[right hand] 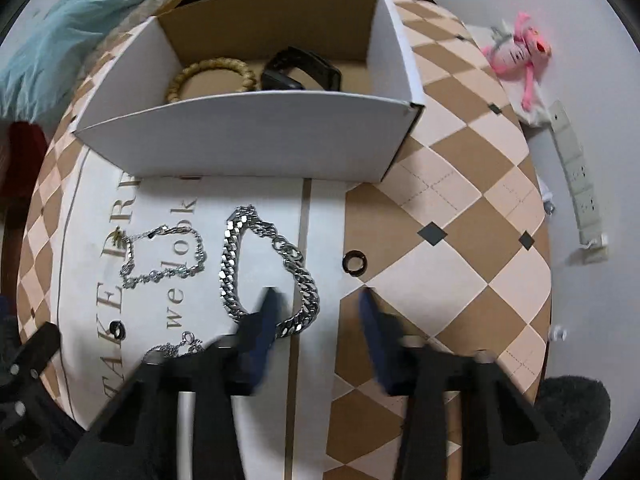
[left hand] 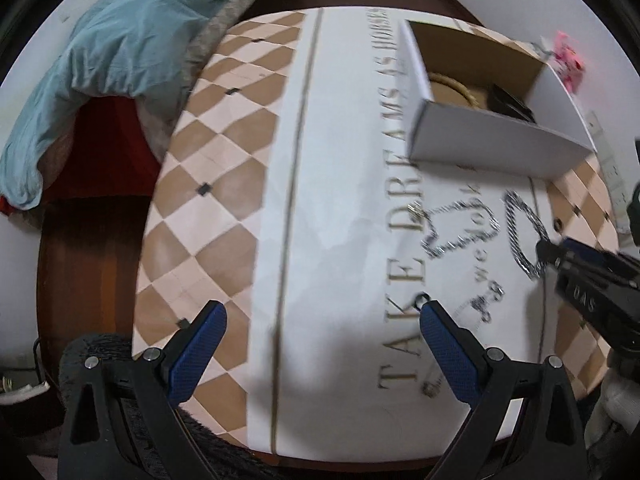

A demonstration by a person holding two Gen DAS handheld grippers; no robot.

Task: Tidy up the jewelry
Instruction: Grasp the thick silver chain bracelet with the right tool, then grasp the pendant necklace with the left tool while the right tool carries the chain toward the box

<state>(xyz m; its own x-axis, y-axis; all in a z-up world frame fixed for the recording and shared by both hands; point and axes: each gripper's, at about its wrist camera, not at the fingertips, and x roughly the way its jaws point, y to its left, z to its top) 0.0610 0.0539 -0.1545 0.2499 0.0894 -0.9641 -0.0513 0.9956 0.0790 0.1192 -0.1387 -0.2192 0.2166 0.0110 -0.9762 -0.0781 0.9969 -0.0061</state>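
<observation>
Tan-and-cream checked cloth covers a round bench (right hand: 460, 208), with a white lettered runner (left hand: 340, 200) down the middle. The white cardboard box (right hand: 248, 140) sits at the far edge, open on top. Left of the runner the bench is bare right out to its rim, so that's where the open room is. The jewelry is bunched on the runner just in front of the box: a thick chain (right hand: 230, 264), a thin chain (right hand: 160, 256) beside it, a small chain (right hand: 172, 346) nearer, and a black ring (right hand: 118, 329). A second ring (right hand: 354, 261) lies just off the runner on the checks. The left gripper (left hand: 320, 320) hangs over the near side, jaws wide apart with nothing between them. The right gripper (right hand: 316, 296) is blurred, jaws apart, straddling the near right bend of the thick chain. I can't tell if it touches. Only the right view looks into the box: a beaded bracelet (right hand: 212, 74) and a black band (right hand: 304, 68). It also catches a pink toy (right hand: 516, 54) and a power strip (right hand: 576, 176) on the pale floor. The left view alone shows the big blue cloth (left hand: 120, 40) beyond the bench.
</observation>
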